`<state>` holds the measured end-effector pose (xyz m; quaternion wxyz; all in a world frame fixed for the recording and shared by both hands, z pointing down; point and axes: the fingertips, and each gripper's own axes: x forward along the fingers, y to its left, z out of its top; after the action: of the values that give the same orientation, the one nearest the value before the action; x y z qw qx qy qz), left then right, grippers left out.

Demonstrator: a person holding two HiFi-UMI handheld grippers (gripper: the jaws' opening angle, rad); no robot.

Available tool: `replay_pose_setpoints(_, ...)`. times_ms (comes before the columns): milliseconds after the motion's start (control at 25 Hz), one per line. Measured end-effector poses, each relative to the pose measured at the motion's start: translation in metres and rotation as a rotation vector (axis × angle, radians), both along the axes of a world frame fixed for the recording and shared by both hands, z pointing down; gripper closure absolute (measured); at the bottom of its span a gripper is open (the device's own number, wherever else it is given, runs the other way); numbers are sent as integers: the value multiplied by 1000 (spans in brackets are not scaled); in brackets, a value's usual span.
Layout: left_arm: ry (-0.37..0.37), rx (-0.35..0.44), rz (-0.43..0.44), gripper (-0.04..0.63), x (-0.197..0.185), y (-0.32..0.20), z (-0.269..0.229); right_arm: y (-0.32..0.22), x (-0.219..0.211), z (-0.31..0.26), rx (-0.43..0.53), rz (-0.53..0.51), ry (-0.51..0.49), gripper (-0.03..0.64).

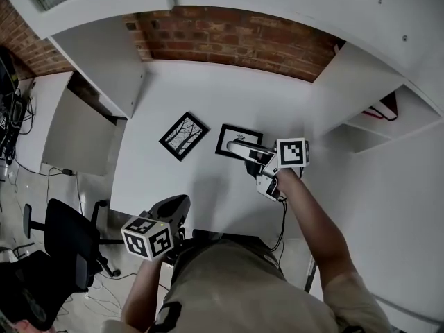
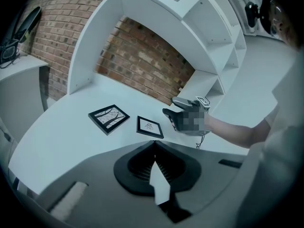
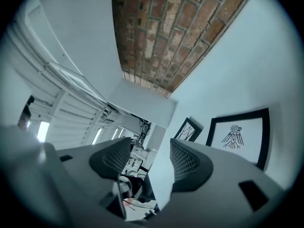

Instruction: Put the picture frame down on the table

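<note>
Starting at the left: your left gripper (image 2: 154, 148) sits low over the near edge of the table (image 1: 208, 96), jaws pressed together on nothing; keep it parked there. Mid-table, the tree-print frame (image 1: 184, 135) lies flat. Just to its right the bird-print picture frame (image 1: 236, 134) also lies flat on the table, so I judge the put-down made. Your right gripper (image 3: 148, 148) hangs over that frame's right side, jaws apart and empty. Draw it up and toward you with the jaws wide, so neither pad catches the border or shoves the frame into its neighbour.
</note>
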<state>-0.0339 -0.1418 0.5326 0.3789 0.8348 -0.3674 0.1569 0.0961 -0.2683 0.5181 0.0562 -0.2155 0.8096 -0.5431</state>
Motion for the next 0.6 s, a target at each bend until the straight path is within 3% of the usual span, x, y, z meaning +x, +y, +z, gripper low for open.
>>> replay_pose_setpoints(120,2,13,8,592,-4,-1,-2,8,-5,5,10,-20,48,368)
replay_pose_setpoints(240,2,31,16,592,-9,-3,-6,15,-12,2,-34,1,-5,383)
replay_pose_setpoints(440,5,46,39,592,-12,5,-10,32,-22,12,-72,56,18,524)
replay_pose_setpoints(600,9,73,56,592,-20,8,-18,41,-32,-5,-96,83,-128,543)
